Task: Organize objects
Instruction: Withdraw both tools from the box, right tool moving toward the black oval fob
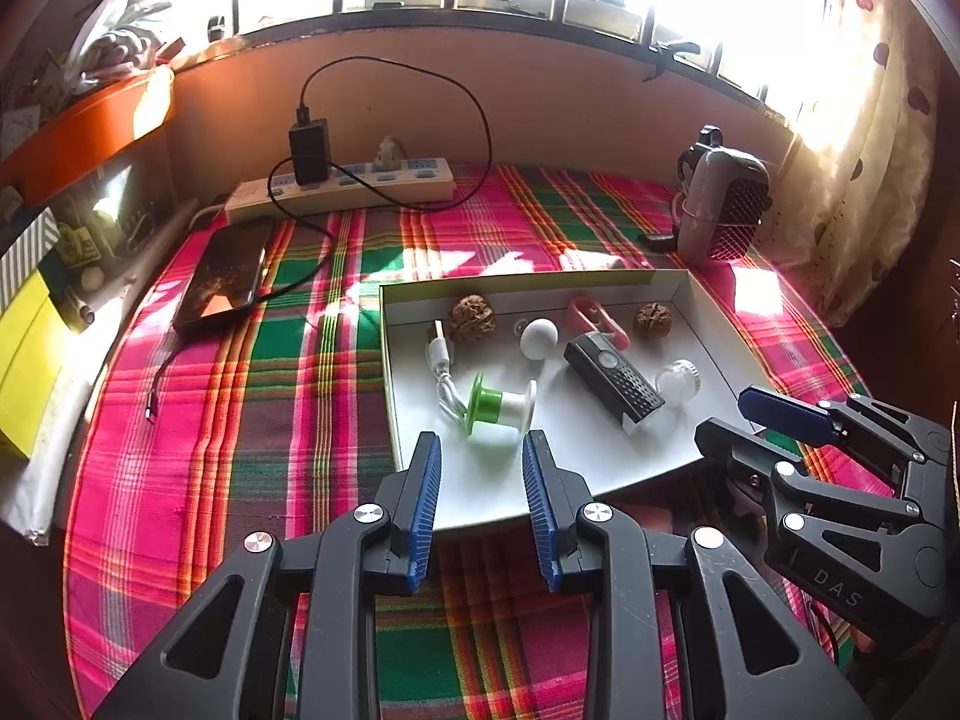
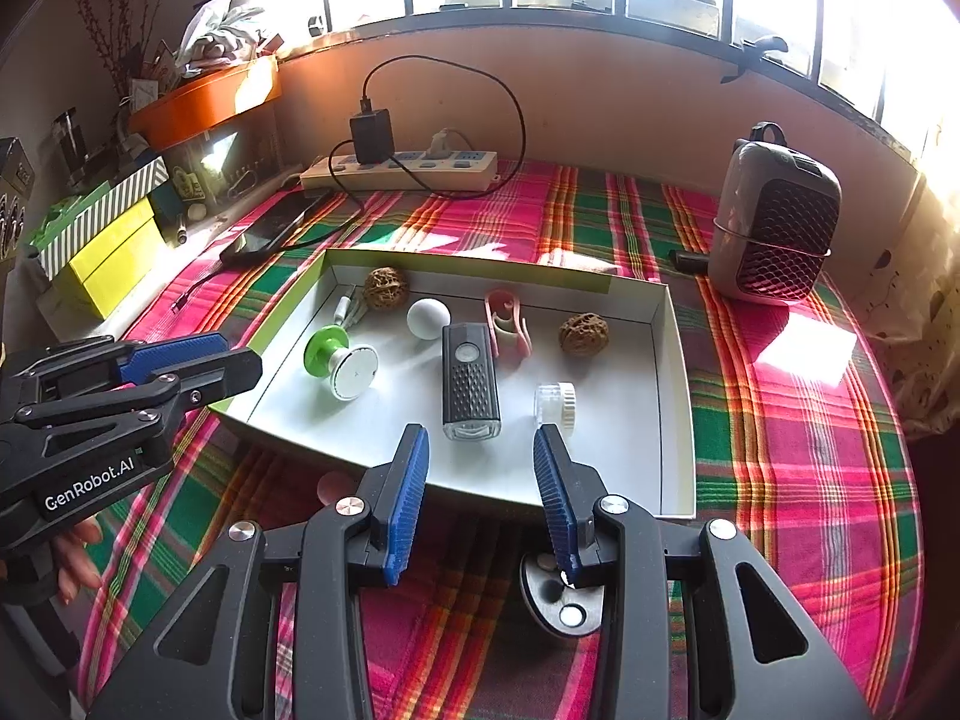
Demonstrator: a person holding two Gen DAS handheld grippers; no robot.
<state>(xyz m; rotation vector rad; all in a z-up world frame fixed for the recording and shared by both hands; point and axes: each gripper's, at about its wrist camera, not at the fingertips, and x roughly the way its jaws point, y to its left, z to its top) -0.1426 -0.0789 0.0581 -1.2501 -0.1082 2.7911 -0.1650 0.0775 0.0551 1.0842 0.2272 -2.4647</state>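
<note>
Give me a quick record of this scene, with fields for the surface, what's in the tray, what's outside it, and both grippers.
surface: plaid cloth
container: white tray, open top
tray contents: two walnuts, white ball, black bike light, pink clip, clear jar, green-and-white spool, white cable
outside tray: phone on charge, power strip, small fan
left gripper: open, empty, at tray's near edge
right gripper: open, empty, at tray's near edge

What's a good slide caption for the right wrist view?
Open right gripper poised over a white tray holding a black bike light and walnuts.
</note>
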